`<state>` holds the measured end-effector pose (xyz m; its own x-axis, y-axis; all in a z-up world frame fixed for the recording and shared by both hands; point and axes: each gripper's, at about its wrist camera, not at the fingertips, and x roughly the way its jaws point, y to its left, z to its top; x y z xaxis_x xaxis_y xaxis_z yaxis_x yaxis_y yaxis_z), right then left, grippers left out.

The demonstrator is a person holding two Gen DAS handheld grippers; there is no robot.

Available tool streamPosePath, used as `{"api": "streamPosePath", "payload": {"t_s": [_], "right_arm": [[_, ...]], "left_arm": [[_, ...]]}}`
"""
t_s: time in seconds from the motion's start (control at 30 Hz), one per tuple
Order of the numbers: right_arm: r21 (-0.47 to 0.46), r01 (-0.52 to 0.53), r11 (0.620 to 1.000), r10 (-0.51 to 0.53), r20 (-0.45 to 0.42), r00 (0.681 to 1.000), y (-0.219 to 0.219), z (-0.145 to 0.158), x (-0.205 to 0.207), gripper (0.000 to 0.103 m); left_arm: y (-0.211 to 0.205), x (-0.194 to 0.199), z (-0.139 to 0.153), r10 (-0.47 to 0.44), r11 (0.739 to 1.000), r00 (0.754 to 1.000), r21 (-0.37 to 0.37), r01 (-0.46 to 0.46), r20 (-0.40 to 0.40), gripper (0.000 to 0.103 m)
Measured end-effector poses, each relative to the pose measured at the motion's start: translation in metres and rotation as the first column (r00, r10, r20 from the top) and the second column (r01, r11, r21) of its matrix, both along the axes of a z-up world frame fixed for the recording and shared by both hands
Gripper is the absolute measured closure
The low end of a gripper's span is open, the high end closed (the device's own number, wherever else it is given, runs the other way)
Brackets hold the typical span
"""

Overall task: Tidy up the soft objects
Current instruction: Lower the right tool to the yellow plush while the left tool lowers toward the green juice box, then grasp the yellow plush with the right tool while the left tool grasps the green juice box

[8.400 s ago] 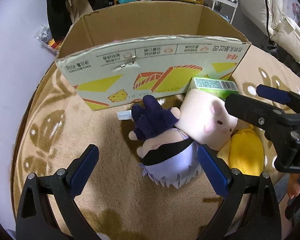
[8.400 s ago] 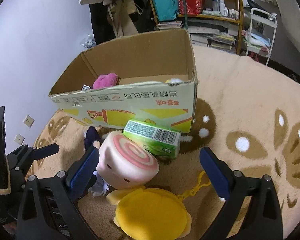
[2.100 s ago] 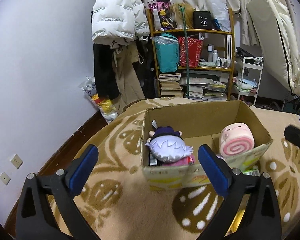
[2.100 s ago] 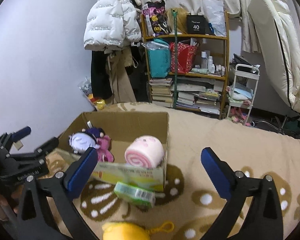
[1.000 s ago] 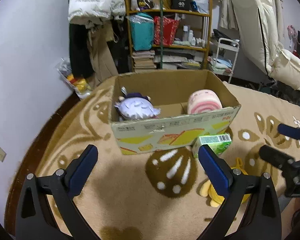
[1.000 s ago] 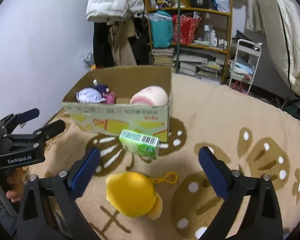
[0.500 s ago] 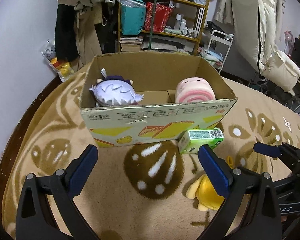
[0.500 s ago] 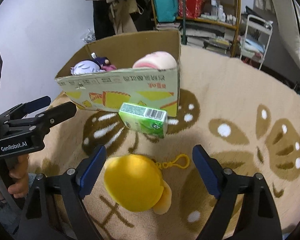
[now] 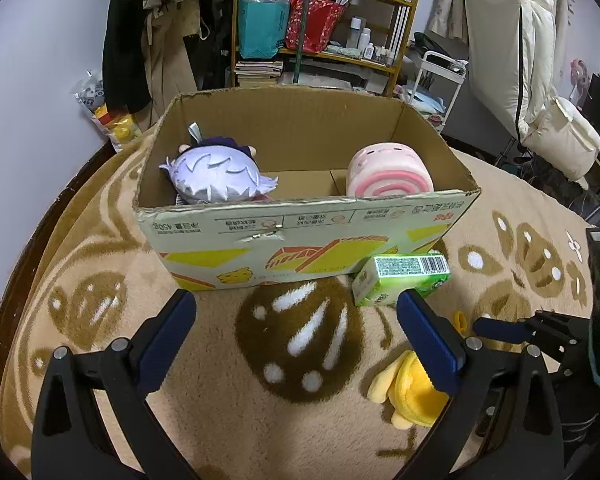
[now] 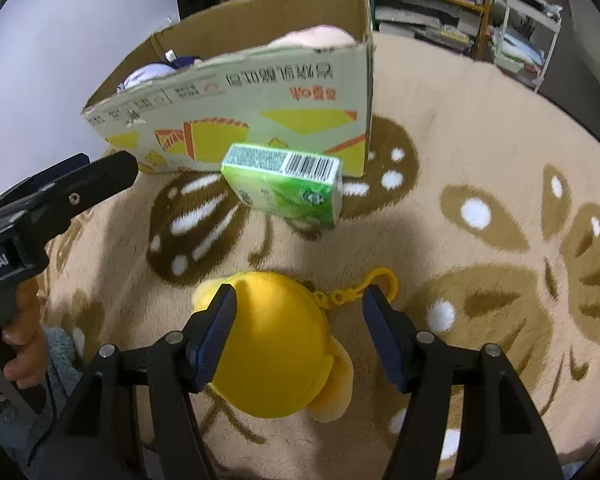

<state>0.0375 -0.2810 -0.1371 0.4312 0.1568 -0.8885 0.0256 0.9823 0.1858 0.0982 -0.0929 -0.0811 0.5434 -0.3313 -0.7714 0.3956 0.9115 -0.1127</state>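
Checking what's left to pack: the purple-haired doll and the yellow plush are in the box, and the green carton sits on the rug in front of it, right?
Not quite. The yellow plush is not in the box; the right wrist view shows it on the rug, between the right gripper's open fingers. The purple-haired doll is inside, and the green carton sits in front.

A fluffy beige round rug (image 9: 500,200) carries brown leaf and butterfly shapes dotted with white spots. The brown corrugated cardboard box (image 9: 300,236) has a pale near face printed with yellow and orange-red shapes, grey text and a red logo. Inside it, a plush doll with pale lilac hair and a dark purple hat (image 9: 216,176) lies left, and a pink roll-cake plush with a deeper pink swirl (image 9: 388,176) right. The rectangular green tissue pack (image 10: 288,184) shows a white barcode panel. The round yellow plush with a yellow clip chain (image 10: 276,344) sits nearest. Both tools are black with blue pads (image 10: 216,332).
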Motion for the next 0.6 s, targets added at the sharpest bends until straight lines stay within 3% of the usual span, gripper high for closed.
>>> {"api": "streamPosePath", "payload": {"t_s": [0.17, 0.23, 0.27, 0.33, 0.47, 0.6], "right_arm": [[0.074, 0.001, 0.997, 0.003, -0.05, 0.999, -0.005, -0.011, 0.002, 0.035], [0.101, -0.003, 0.995, 0.009, -0.052, 0.999, -0.006, -0.013, 0.002, 0.048], [0.118, -0.009, 0.993, 0.015, -0.049, 0.999, -0.005, -0.012, 0.002, 0.061], [0.11, -0.01, 0.994, 0.014, -0.041, 0.999, -0.004, -0.009, 0.001, 0.064], [0.108, 0.009, 0.994, -0.007, -0.02, 1.0, -0.008, -0.004, -0.002, 0.086], [0.097, 0.001, 0.995, -0.001, 0.005, 1.0, -0.008, 0.003, -0.002, 0.09]], "left_arm": [[-0.005, -0.002, -0.004, -0.015, 1.0, 1.0, 0.009, 0.015, -0.006, 0.003], [-0.008, -0.003, -0.005, -0.022, 1.0, 1.0, 0.013, 0.022, -0.005, 0.003], [-0.009, -0.004, -0.005, -0.025, 1.0, 1.0, 0.015, 0.025, -0.005, 0.003], [-0.011, -0.005, -0.006, -0.03, 0.999, 1.0, 0.016, 0.031, -0.005, 0.003], [-0.018, -0.005, -0.008, -0.047, 0.999, 0.999, 0.016, 0.047, -0.007, 0.003], [-0.028, -0.007, -0.01, -0.076, 0.997, 0.997, 0.017, 0.076, 0.001, 0.003]]}}
